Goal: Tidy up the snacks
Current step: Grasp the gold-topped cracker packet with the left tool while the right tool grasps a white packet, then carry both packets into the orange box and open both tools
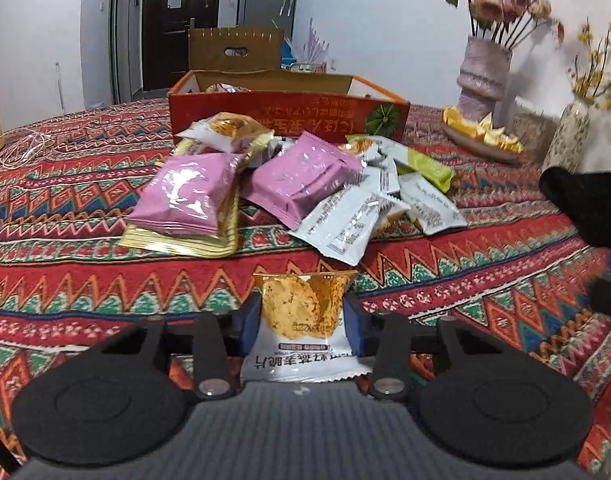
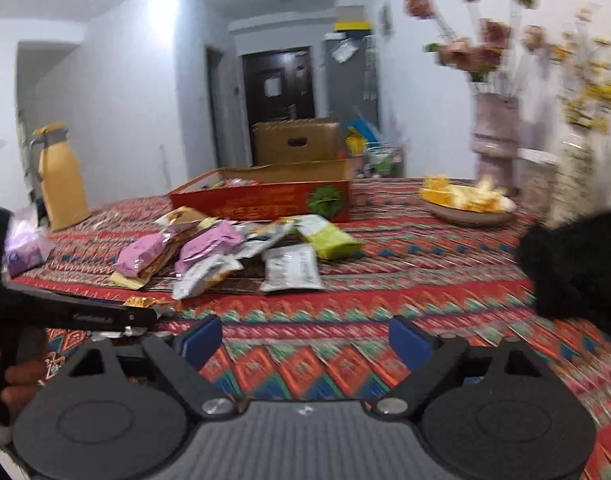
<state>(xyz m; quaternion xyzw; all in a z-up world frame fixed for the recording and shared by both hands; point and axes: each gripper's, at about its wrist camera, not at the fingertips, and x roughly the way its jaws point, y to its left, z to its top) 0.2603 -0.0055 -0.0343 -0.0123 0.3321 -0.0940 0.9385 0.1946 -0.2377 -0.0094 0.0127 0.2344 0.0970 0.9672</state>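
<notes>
My left gripper (image 1: 302, 322) is shut on a white crisp packet (image 1: 301, 320) with orange crisps showing, held just above the patterned tablecloth. Beyond it lies a pile of snack packets: two pink packets (image 1: 185, 194), grey-white packets (image 1: 345, 224) and a green one (image 1: 429, 166). An open red box (image 1: 289, 116) with some snacks inside stands behind the pile. My right gripper (image 2: 305, 338) is open and empty over the cloth, short of the same pile (image 2: 233, 256) and the red box (image 2: 265, 200). The left gripper's body (image 2: 65, 312) shows at the left of the right wrist view.
A bowl of yellow pieces (image 1: 481, 136) and two flower vases (image 1: 481, 76) stand at the right. A tan jug (image 2: 61, 176) and a purple bag (image 2: 23, 248) stand at the left. A cardboard box (image 1: 235, 50) sits behind the table. A white cable (image 1: 21, 152) lies at the left.
</notes>
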